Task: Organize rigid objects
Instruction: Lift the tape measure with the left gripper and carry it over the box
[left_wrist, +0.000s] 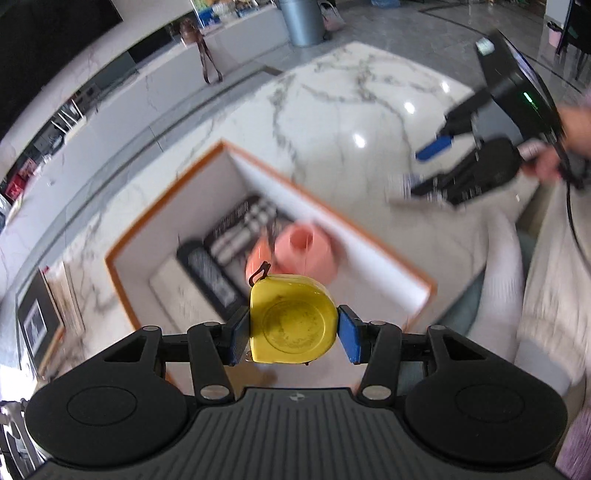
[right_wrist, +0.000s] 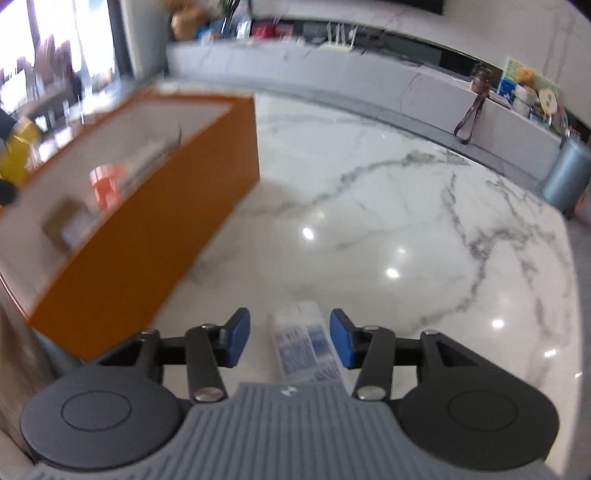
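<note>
Our left gripper (left_wrist: 293, 332) is clamped on a yellow tape measure (left_wrist: 293, 317), blue pads (left_wrist: 239, 338) pressed vs. both its sides, flat round face up toward the cam. We hold it above the near corner of the orange box (left_wrist: 122, 240), which sits on the marble table (left_wrist: 351, 122). Inside the box, w/ white inner walls: a pink roll-like item (left_wrist: 306, 254), a dark tray of pale cylinders (left_wrist: 240, 229), a flat black piece and a white one beside it; motion blur hides finer detail.

Our right gripper (right_wrist: 289, 338) is spread wide and grips nothing. Btwn its blue pads (right_wrist: 236, 338) lies a white packet w/ blue print (right_wrist: 306, 347) on the table; we can't tell if either pad touches it. In the right wrist view the orange box stands to the left of that gripper, the yellow tape measure visible at the far left edge above it. From the left wrist view the right gripper shows at upper right, low over the table near its edge, held by a hand (left_wrist: 550, 162), well apart from the box.
</note>
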